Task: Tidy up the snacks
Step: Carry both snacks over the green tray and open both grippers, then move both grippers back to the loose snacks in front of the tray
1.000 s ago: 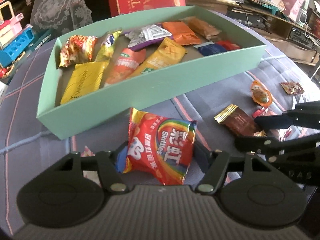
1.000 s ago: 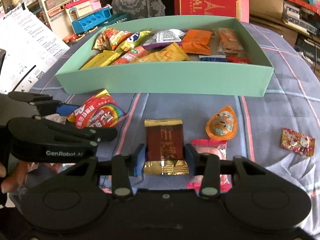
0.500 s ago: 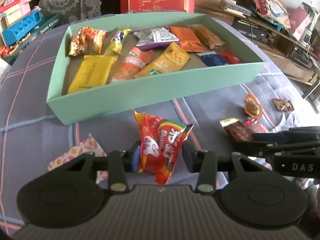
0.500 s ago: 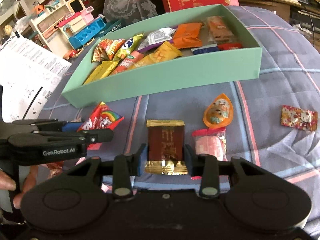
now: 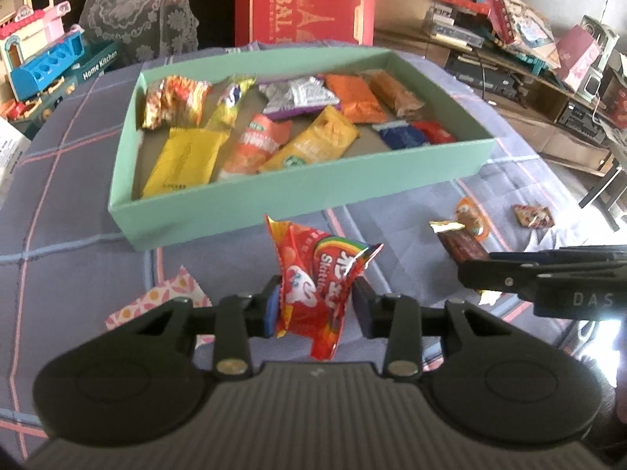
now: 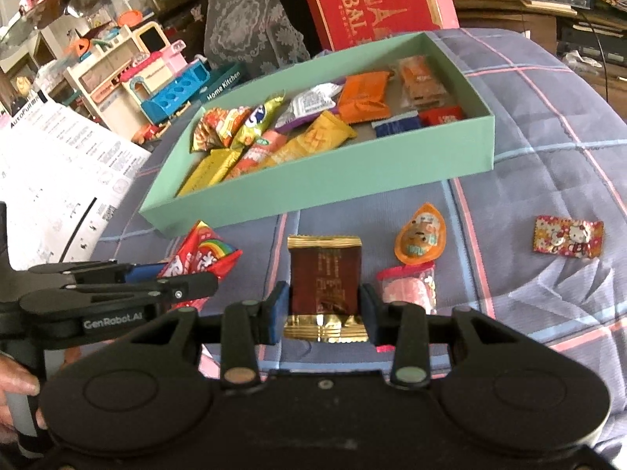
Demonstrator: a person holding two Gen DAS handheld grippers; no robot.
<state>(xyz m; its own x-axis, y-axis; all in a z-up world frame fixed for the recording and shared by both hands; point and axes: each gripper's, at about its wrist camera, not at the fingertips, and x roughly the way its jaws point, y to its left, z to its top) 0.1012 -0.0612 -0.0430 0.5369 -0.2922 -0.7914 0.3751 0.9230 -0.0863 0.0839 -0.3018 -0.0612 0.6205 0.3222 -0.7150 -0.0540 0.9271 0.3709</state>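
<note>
Left gripper (image 5: 316, 309) pinches a crumpled red rainbow-printed Skittles bag (image 5: 318, 282), its jaws having just closed onto it, lifted near the front wall of the shallow mint-green cardboard box (image 5: 274, 203) of snack packets. Right gripper (image 6: 324, 311) clamps a dark brown gold-edged foil packet (image 6: 324, 278). An orange teardrop jelly cup (image 6: 420, 239) lies right of it on the purple plaid bedspread (image 6: 548, 149).
</note>
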